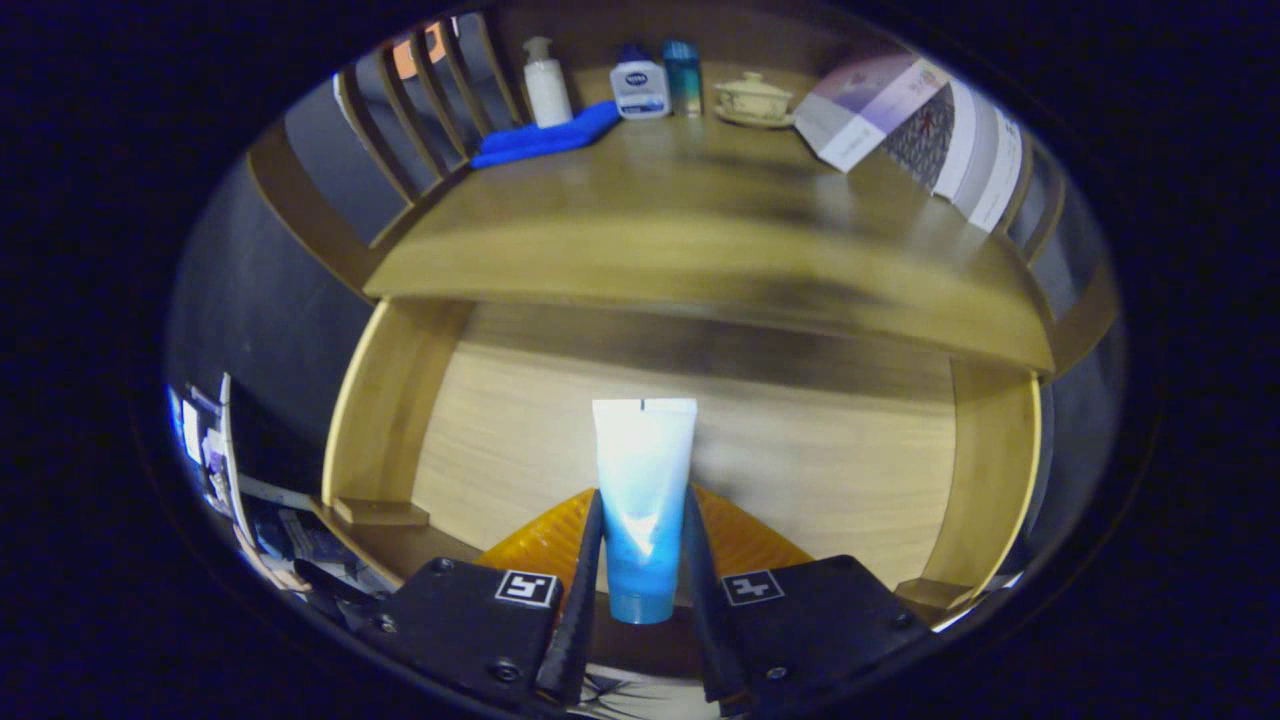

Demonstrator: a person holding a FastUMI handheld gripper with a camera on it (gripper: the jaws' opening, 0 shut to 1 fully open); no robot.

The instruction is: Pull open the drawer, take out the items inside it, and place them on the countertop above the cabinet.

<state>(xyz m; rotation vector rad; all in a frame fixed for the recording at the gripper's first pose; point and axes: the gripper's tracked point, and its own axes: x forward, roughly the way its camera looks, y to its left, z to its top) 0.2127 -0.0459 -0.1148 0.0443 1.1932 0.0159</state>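
1. Our gripper [643, 560] is closed around a blue-and-white squeeze tube [641, 500]; both fingers [586, 560] press its sides, cap end toward us, crimped end pointing ahead.
2. The tube is held above the open wooden drawer [385, 420], whose pale floor spreads beyond the fingers. An orange ridged object [745, 540] lies under the tube, just behind the fingers; we cannot tell what it is.
3. We judge the drawer step done: it stands pulled out beneath the countertop [700, 230].
4. We judge the tube to be lifted off the drawer floor, though contact underneath is hidden from us.
5. On the countertop, at the back, we see a white pump bottle [546, 85], a folded blue cloth [545, 135], a small white-and-blue bottle [640, 88], a teal box [683, 76], a lidded cup on a saucer [753, 100] and an open booklet [900, 125].
6. Left to do, as we read it: carry the tube up onto the bare counter front, release it, then return for the orange object.
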